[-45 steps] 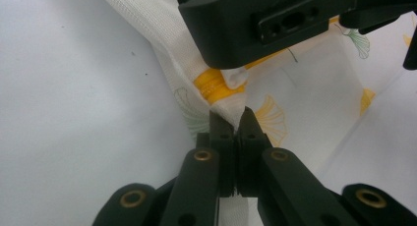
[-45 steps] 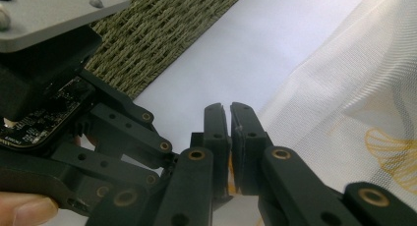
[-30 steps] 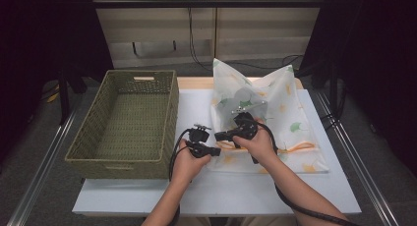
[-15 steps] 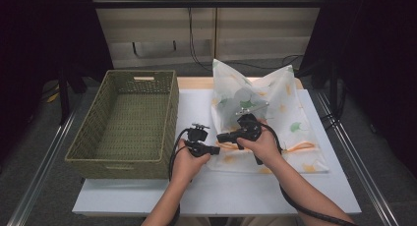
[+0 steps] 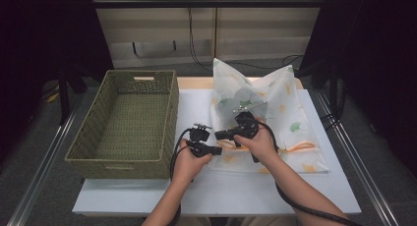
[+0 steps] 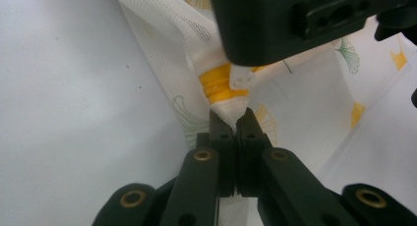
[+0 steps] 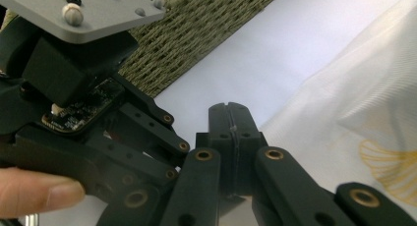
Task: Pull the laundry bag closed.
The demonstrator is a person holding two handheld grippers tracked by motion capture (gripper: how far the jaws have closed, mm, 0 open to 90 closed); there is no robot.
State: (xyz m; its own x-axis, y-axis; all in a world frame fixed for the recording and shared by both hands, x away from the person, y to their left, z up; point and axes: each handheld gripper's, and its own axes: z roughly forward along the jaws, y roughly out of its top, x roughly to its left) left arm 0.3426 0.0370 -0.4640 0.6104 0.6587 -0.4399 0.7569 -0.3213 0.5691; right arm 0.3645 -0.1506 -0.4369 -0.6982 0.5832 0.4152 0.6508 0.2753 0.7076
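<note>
One white mesh bag (image 5: 268, 118) printed with yellow and green leaves lies on the white surface (image 5: 216, 191), and everything here is placed from it. Nearest the camera, two forearms come up from the bottom edge toward the bag's near left corner, each hand carrying one gripper.

The left gripper (image 5: 218, 150) sits just off the bag's left edge. In the left gripper view its fingers (image 6: 222, 132) are together and clamped on the bag's white fabric, right below the yellow zipper end (image 6: 220, 83), which has a small white tab beside it.

The right gripper (image 5: 217, 134) lies over the bag's near left part, just beyond the left one and pointing left. Its fingers (image 7: 219, 119) are pressed together; in the right gripper view a thin pale thread seems to run along the seam between them, but I cannot tell what it is.

To the left of the bag stands one woven green basket (image 5: 129, 122), well apart from the bag's body and close beside the left gripper.

The bag's far end rises in two peaks.
</note>
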